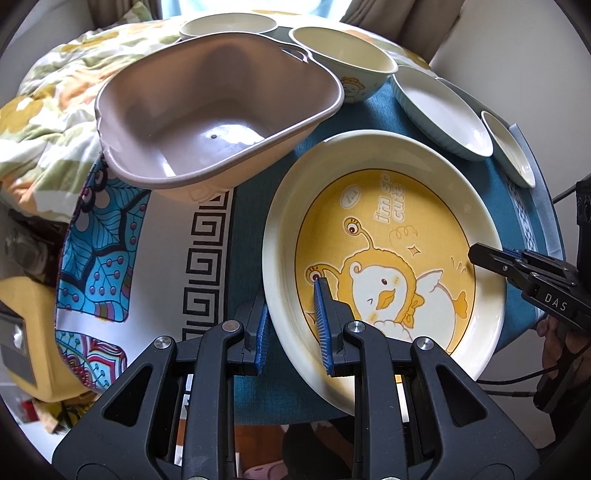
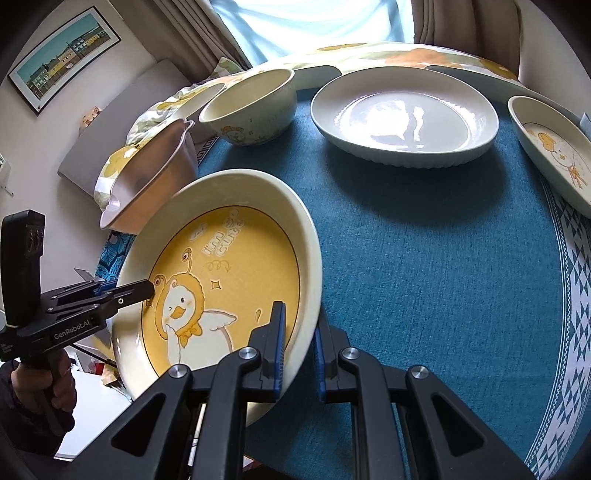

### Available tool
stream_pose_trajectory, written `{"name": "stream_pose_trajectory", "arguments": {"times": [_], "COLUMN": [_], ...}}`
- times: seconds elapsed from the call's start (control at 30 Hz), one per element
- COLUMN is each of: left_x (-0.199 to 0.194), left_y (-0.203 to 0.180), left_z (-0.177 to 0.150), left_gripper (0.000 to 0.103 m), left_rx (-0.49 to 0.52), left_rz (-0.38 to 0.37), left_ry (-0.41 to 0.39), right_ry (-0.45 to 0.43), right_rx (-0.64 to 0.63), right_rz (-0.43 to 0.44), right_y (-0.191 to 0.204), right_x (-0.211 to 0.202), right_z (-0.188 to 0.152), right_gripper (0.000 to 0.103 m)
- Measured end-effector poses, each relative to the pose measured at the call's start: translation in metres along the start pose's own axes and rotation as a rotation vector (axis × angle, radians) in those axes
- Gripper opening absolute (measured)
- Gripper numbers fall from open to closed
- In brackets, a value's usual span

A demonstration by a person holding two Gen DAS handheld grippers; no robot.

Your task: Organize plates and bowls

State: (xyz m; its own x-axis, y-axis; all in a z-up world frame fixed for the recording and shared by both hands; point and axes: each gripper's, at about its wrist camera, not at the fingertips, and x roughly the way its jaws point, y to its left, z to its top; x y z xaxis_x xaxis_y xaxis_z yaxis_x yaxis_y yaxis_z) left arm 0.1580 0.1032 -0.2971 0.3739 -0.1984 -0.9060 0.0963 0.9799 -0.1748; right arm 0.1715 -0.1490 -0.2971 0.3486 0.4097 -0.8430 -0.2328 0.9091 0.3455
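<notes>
From the left wrist we see a teal tablecloth [image 1: 373, 110] beside a patterned mat [image 1: 110, 258] and a floral quilt [image 1: 55, 103]. Our left gripper [image 1: 291, 325] clamps the near rim of the yellow duck plate [image 1: 388, 229], which is tilted above the cloth; the brown basin [image 1: 207, 110] sits just beyond.

The right wrist adds a framed picture [image 2: 62, 55], curtains [image 2: 314, 22], and a white plate [image 2: 404, 118]. Our right gripper [image 2: 299, 350] pinches the duck plate's opposite rim.

Glossy ceramic duck plate [image 1: 384, 236], matt plastic basin [image 1: 207, 110], woven cloth [image 2: 424, 258]
</notes>
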Motion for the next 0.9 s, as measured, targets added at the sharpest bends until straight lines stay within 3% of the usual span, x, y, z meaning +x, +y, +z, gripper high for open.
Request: {"name": "stream_pose_trajectory", "arguments": {"times": [0.3,0.33,0.37,0.4,0.43,0.47,0.5,0.53,0.73,0.9], "left_x": [-0.001,-0.001,-0.001,-0.001,0.0,0.0,-0.002,-0.005,-0.017,-0.052], "left_y": [-0.001,-0.002,-0.003,-0.004,-0.005,-0.006,-0.006,-0.007,-0.015,-0.023], "left_z": [0.002,0.003,0.003,0.004,0.004,0.003,0.003,0.003,0.002,0.005], "left_gripper": [0.022,0.023,0.024,0.031,0.05,0.063,0.081,0.084,0.084,0.084], "left_rx": [-0.013,-0.005,0.002,0.008,0.014,0.018,0.02,0.023,0.044,0.043], "left_rz": [0.021,0.029,0.039,0.053,0.062,0.072,0.081,0.085,0.104,0.099], "left_ry": [0.004,0.004,0.005,0.007,0.009,0.006,-0.006,-0.027,-0.028,-0.071], "right_ry": [0.025,0.022,0.01,-0.005,-0.016,-0.02,-0.017,-0.008,0.0,-0.04], "right_rx": [0.035,0.032,0.024,0.014,0.002,-0.006,-0.007,-0.004,0.022,0.016], "right_rz": [-0.017,-0.022,-0.026,-0.036,-0.044,-0.046,-0.045,-0.044,-0.052,-0.06], "right_y": [0.002,0.003,0.004,0.006,0.008,0.01,0.011,0.011,0.007,0.013], "right_x": [0.004,0.004,0.004,0.003,0.002,0.002,0.002,0.003,0.0,-0.031], "right_z": [0.005,0.005,0.005,0.004,0.005,0.005,0.004,0.004,0.0,0.001], "right_gripper": [0.013,0.014,0.022,0.038,0.05,0.069,0.07,0.07,0.07,0.07]}}
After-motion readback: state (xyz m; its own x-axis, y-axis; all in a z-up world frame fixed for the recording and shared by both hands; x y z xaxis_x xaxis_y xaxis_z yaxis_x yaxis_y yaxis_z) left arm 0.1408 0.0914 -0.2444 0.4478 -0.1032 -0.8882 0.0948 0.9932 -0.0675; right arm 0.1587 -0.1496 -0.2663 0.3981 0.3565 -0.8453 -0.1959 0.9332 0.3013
